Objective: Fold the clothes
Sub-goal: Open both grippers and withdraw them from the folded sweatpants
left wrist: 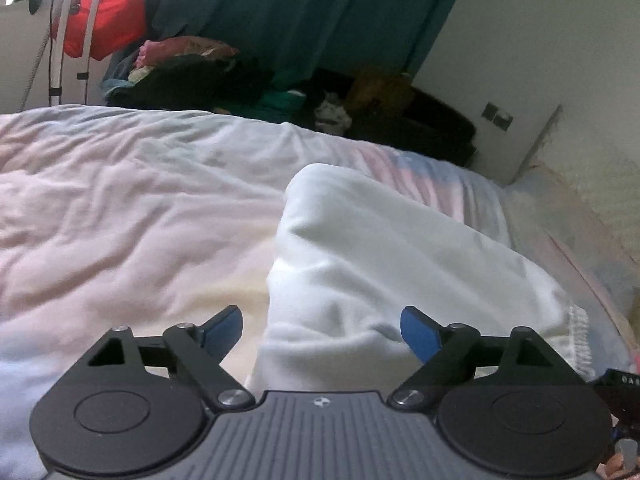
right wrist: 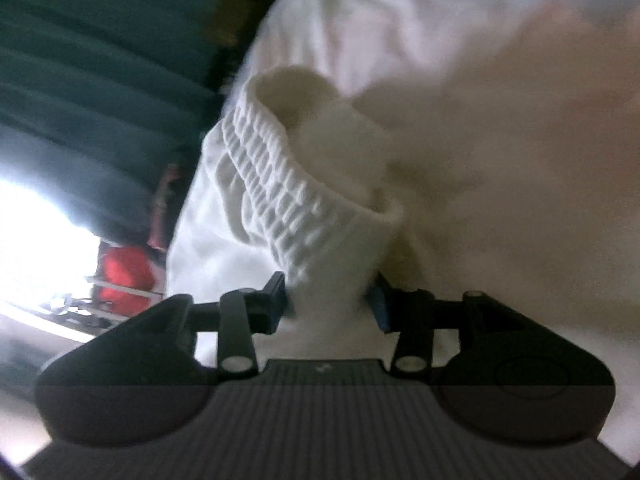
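White fleece garment (left wrist: 384, 264) lies bunched on the bed (left wrist: 120, 208), its ribbed elastic hem (right wrist: 276, 184) blurred. Right tongs (right wrist: 330, 300) pinch its fabric, hiding the gripped edge; left tongs (left wrist: 322, 330) hang spread wide over it, holding nothing.

Only pale characters, seemingly "DAR", show on a dark object (left wrist: 618, 380) just right of the white garment (left wrist: 384, 256).
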`<state>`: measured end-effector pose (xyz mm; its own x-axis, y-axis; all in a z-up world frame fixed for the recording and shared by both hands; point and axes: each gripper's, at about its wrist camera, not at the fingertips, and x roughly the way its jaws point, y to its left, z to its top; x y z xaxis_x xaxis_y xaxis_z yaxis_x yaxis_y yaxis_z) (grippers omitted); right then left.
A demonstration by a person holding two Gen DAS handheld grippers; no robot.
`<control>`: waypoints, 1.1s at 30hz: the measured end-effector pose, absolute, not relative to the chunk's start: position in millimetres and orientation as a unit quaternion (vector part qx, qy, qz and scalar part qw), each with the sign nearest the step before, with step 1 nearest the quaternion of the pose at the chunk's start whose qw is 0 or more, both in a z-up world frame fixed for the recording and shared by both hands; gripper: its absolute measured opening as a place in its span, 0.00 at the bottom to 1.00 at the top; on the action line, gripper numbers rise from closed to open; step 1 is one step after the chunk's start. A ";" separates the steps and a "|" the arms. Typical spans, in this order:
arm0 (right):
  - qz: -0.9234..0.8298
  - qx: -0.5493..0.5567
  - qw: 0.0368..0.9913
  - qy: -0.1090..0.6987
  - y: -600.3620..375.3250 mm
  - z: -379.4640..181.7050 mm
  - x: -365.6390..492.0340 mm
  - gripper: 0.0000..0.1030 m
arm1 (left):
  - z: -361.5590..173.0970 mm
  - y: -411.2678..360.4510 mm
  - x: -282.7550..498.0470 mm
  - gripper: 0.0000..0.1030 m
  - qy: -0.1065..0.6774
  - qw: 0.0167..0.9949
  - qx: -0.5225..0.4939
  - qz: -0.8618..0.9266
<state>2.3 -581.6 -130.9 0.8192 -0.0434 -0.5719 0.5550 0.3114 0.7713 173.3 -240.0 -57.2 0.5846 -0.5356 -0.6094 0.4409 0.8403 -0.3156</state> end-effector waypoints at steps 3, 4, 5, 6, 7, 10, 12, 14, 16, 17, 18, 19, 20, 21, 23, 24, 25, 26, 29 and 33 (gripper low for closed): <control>-0.205 0.515 0.795 0.247 -568.6 -101.7 -27.4 0.46 | -23.9 -229.2 148.5 0.93 0.350 0.894 -0.055 -0.273; -0.207 0.490 0.809 0.251 -562.2 -86.8 -34.9 0.46 | -10.9 -226.6 136.8 0.94 0.341 0.897 -0.050 -0.275; -0.207 0.467 0.822 0.253 -556.8 -73.3 -40.7 0.46 | 1.6 -224.0 125.3 0.96 0.330 0.901 -0.044 -0.277; -0.207 0.443 0.835 0.254 -551.8 -60.1 -46.5 0.46 | 15.1 -220.7 113.3 0.98 0.319 0.905 -0.039 -0.279; -0.206 0.418 0.848 0.252 -541.1 -45.5 -53.2 0.47 | 27.7 -217.2 101.8 0.99 0.308 0.908 -0.036 -0.282; -0.194 0.348 0.883 0.247 -512.3 -2.3 -65.9 0.80 | 57.6 -205.8 67.2 1.00 0.283 0.915 -0.028 -0.287; -0.182 0.306 0.905 0.234 -499.2 26.6 -71.7 0.89 | 77.1 -198.2 43.8 1.00 0.265 0.919 -0.022 -0.290; -0.169 0.267 0.925 0.211 -480.6 53.3 -88.6 0.90 | 96.6 -190.6 20.4 1.00 0.248 0.923 -0.016 -0.293; -0.164 0.245 0.936 0.193 -463.7 72.2 -100.1 0.90 | 116.1 -182.9 -2.9 1.00 0.231 0.927 -0.011 -0.295; -0.162 0.235 0.941 0.184 -455.4 81.3 -105.5 0.90 | 125.8 -179.1 -14.6 1.00 0.222 0.929 -0.008 -0.297; -0.161 0.227 0.944 0.176 -447.2 87.2 -111.2 0.90 | 132.1 -175.3 -25.9 1.00 0.214 0.930 -0.005 -0.297; -0.160 0.219 0.947 0.169 -438.9 92.6 -116.9 0.90 | 135.8 -171.4 -37.0 1.00 0.207 0.932 -0.003 -0.298; -0.159 0.208 0.951 0.163 -429.3 95.6 -122.9 0.90 | 139.4 -167.5 -48.1 1.00 0.201 0.933 -0.001 -0.298; -0.158 0.197 0.955 0.158 -419.1 98.6 -128.1 0.90 | 141.7 -163.6 -58.2 1.00 0.196 0.934 0.000 -0.299; -0.157 0.180 0.959 0.152 -403.9 98.6 -138.1 0.90 | 141.5 -155.6 -75.3 1.00 0.192 0.934 0.001 -0.300; -0.157 0.174 0.961 0.150 -397.4 97.8 -142.5 0.90 | 140.1 -151.6 -83.0 1.00 0.191 0.935 0.001 -0.300; -0.158 0.172 0.961 0.146 -392.1 96.3 -147.0 0.90 | 138.5 -148.5 -89.7 1.00 0.189 0.935 0.002 -0.299; -0.159 0.171 0.962 0.143 -386.9 94.6 -151.6 0.90 | 136.0 -146.0 -95.2 1.00 0.186 0.936 0.003 -0.299; -0.165 0.159 0.964 0.134 -373.7 87.6 -159.6 0.90 | 126.7 -139.2 -109.9 1.00 0.177 0.939 0.008 -0.293; -0.180 0.137 0.966 0.126 -359.8 72.9 -165.2 0.90 | 111.5 -133.9 -116.7 1.00 0.177 0.939 0.008 -0.295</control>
<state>-165.2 -359.8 72.9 0.9038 -0.3126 -0.2921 0.3816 0.8977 0.2201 -116.7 -133.9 111.5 0.7631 -0.5509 -0.3380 0.5568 0.8259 -0.0891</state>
